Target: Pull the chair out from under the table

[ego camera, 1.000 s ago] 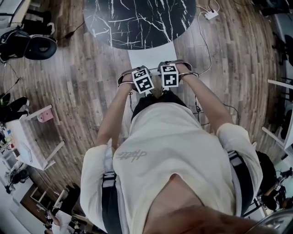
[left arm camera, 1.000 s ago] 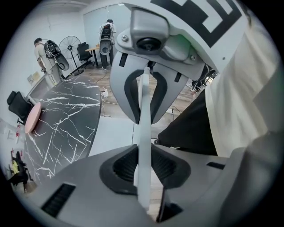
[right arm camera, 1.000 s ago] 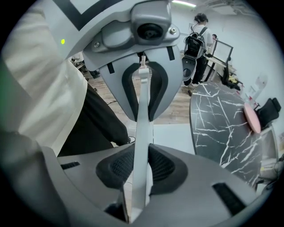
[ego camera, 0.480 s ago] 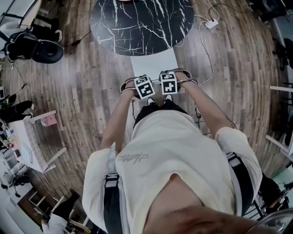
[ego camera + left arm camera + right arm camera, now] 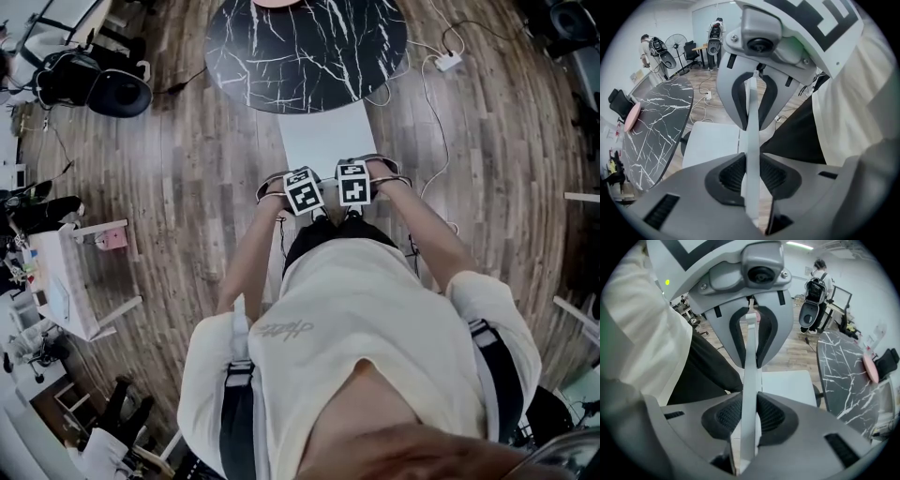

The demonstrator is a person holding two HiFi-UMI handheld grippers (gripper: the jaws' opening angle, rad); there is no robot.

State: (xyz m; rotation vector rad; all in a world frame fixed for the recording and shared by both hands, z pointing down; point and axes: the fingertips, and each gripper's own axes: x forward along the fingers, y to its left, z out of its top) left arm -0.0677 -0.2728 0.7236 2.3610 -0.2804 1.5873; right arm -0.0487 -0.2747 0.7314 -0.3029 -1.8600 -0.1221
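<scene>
Both your grippers are clamped on the chair (image 5: 326, 141). The left gripper (image 5: 752, 176) presses its ribbed pads on the thin white backrest edge (image 5: 752, 136), and the right gripper (image 5: 749, 418) pinches that same edge just beside it. The white seat (image 5: 710, 140) runs straight away from your fingers toward the black marble table (image 5: 305, 42), its far end at the rim (whether any of it lies under the top, I cannot tell). I judge the pull runs straight back toward your body, both hands equally placed.
</scene>
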